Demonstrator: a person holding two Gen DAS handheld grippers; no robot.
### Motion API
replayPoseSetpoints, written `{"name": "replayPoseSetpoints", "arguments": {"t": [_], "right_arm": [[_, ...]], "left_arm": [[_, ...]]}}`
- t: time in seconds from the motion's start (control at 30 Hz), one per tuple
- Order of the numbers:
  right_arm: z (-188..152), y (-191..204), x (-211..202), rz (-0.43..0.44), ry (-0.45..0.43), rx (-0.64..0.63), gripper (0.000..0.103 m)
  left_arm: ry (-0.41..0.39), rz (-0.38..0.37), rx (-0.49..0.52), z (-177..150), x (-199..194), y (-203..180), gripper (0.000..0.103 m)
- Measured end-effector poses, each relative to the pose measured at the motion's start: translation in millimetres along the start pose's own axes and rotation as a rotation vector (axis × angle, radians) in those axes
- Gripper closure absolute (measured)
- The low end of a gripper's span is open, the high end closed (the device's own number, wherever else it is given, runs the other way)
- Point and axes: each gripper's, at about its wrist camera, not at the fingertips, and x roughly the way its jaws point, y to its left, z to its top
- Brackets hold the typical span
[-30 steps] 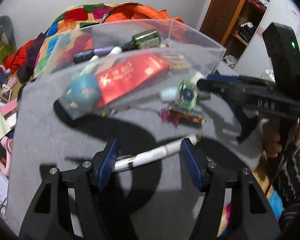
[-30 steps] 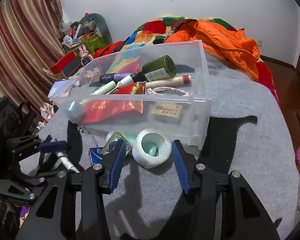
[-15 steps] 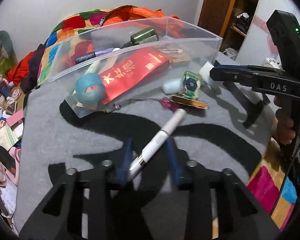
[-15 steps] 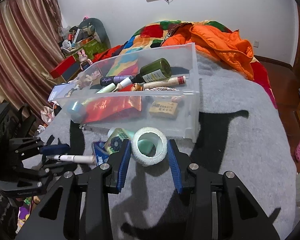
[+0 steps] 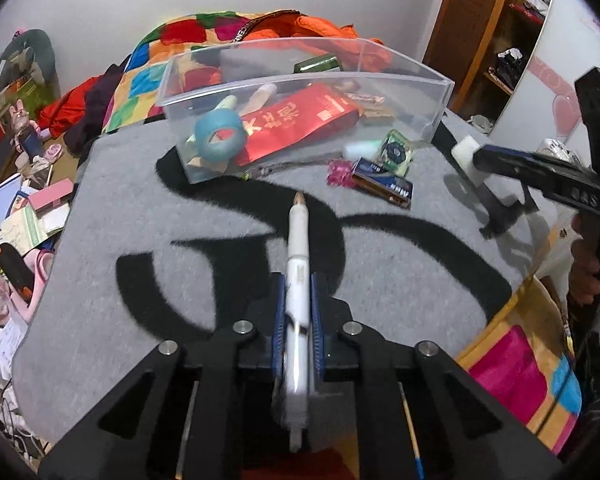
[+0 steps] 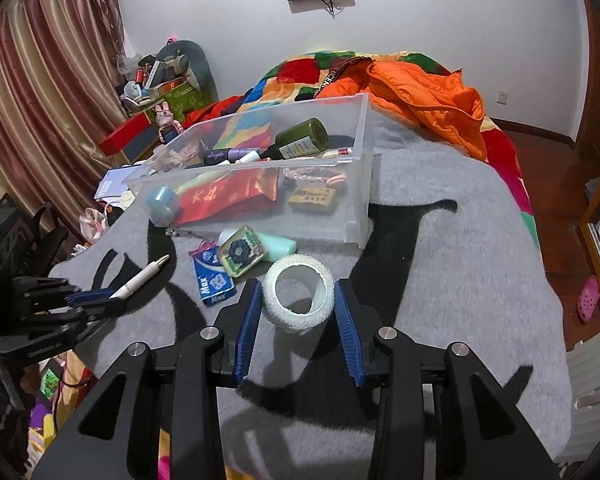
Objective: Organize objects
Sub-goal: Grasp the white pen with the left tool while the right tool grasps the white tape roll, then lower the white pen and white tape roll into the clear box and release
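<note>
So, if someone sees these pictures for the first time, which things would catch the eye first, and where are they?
Probably the white pen, clamped lengthwise in the left gripper and pointing toward the clear plastic bin of mixed items on the grey blanket. Next, the white tape roll between the pads of the right gripper, just in front of the bin. Inside the bin, the red packet stands out most.

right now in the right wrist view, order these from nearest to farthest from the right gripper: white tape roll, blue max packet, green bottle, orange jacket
1. white tape roll, between the right gripper fingers
2. blue max packet, on the grey blanket, just left of it
3. green bottle, lying inside the clear bin
4. orange jacket, behind the bin, on the bed
</note>
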Motion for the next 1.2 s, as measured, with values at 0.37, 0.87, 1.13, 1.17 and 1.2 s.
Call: {"name": "replayPoseSetpoints", "arguments": {"t": [0.37, 0.87, 1.13, 1.17, 1.2], "right_arm": [[4.1, 13.9, -17.8, 0.017, -0.047, -0.016, 0.069], [63.7, 26.9, -21.9, 0.016, -0.168, -0.052, 0.069], [92.6, 23.1, 7.9, -0.017, -0.144, -0.052, 0.069], [94.3, 23.7, 13.1, -0.021, -0.135, -0.056, 0.069], [96.1, 24.1, 18.6, -0.024, -0.123, -0.060, 0.069]], "left_arm": [[-0.088, 0.046, -0.007, 6.2, -4.8, -8.7, 0.093], [-0.283, 0.014, -0.041, 77.8, -55.6, 8.6, 0.093], [-0.226, -0.008, -0.075, 120.8, -28.0, 26.2, 0.093], [-0.214, -0.014, -0.083, 125.4, -22.8, 28.5, 0.093], [-0.202, -0.017, -0.088, 129.7, -17.5, 30.3, 0.093]]}}
